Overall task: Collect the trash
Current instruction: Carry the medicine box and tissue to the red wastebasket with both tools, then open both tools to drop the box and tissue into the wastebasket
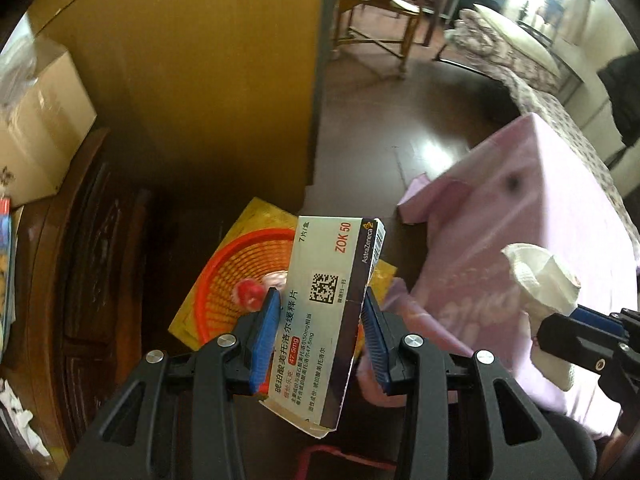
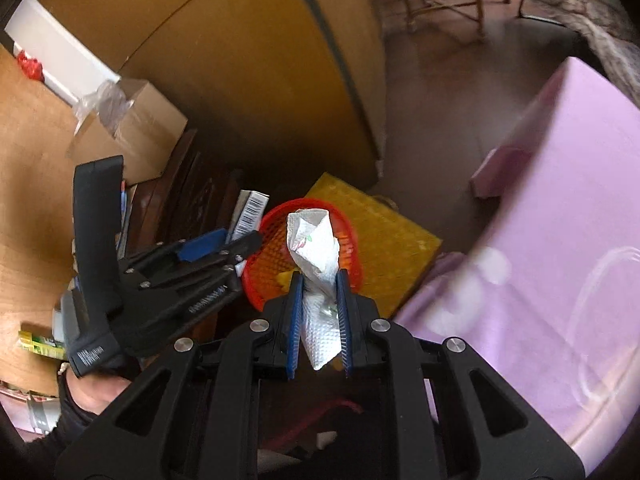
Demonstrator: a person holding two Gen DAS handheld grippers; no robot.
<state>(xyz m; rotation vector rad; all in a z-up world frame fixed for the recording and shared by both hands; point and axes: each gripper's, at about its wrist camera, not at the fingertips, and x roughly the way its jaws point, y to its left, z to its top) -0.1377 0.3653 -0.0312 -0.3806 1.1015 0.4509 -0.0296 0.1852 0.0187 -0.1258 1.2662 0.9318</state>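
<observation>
My left gripper [image 1: 320, 300] is shut on a white medicine box [image 1: 328, 300] with red "ZOK 50" print, held above an orange mesh basket [image 1: 240, 276]. Something red lies inside that basket. In the right wrist view my right gripper [image 2: 319, 284] is shut on a crumpled white paper towel [image 2: 316, 256], which hangs over the same orange basket [image 2: 264, 276]. The left gripper [image 2: 236, 240] with the medicine box [image 2: 250, 210] shows at the left of that view. The paper towel [image 1: 540, 276] and the right gripper [image 1: 576, 312] appear at the right edge of the left wrist view.
The basket rests on a yellow box [image 2: 384, 236] on the dark floor. A pink-covered table [image 2: 560, 240] fills the right side. Dark wooden furniture [image 1: 92, 264] and a cardboard box [image 2: 136, 128] stand at the left, a tall brown panel [image 1: 224, 80] behind. A wooden chair [image 1: 380, 12] stands farther back.
</observation>
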